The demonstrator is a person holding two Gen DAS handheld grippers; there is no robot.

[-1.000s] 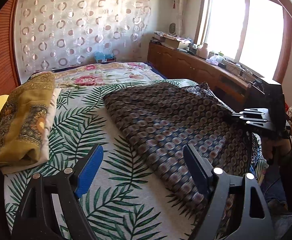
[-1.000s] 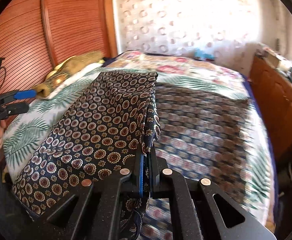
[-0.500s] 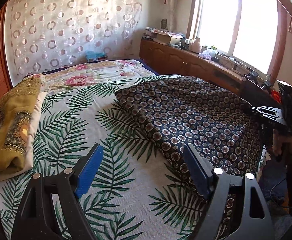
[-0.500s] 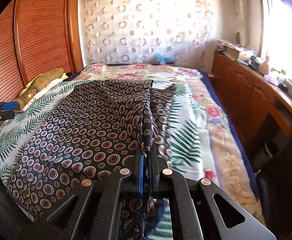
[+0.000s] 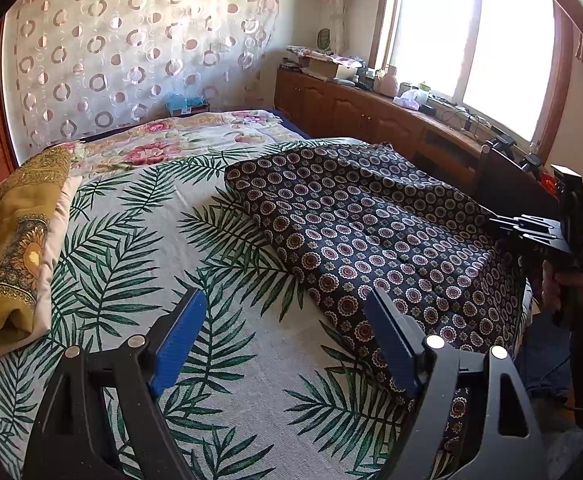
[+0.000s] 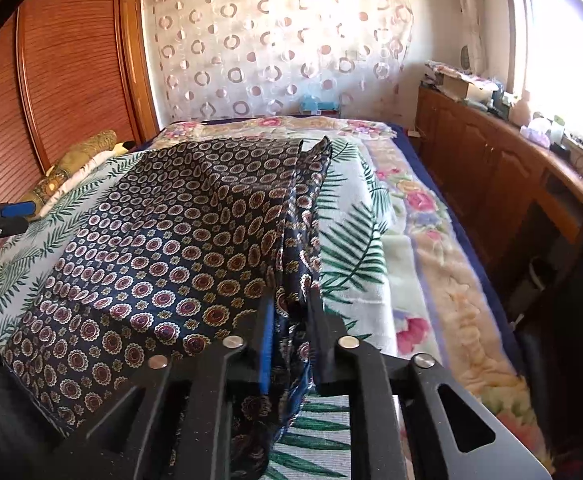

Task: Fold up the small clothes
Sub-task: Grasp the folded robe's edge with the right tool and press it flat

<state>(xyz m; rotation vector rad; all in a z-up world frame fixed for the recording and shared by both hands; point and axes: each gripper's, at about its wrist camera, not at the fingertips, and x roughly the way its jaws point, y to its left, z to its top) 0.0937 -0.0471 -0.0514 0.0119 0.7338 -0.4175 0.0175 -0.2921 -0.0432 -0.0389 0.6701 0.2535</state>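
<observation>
On the bed with the palm-leaf cover [image 5: 139, 240], the dark navy medallion-print cloth [image 5: 371, 232] lies folded once; further folds remain. The right gripper [image 6: 289, 312] fingers have parted around its edge, the left gripper [image 5: 283, 332] is released.

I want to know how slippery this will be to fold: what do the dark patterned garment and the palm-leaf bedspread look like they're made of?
Dark patterned garment: likely thin satin or silky synthetic; it shows a slight sheen and falls in soft narrow pleats between the right gripper's fingers. Palm-leaf bedspread: apparently matte woven cotton or a blend; it lies flat without shine, with a faint grainy weave.
</observation>
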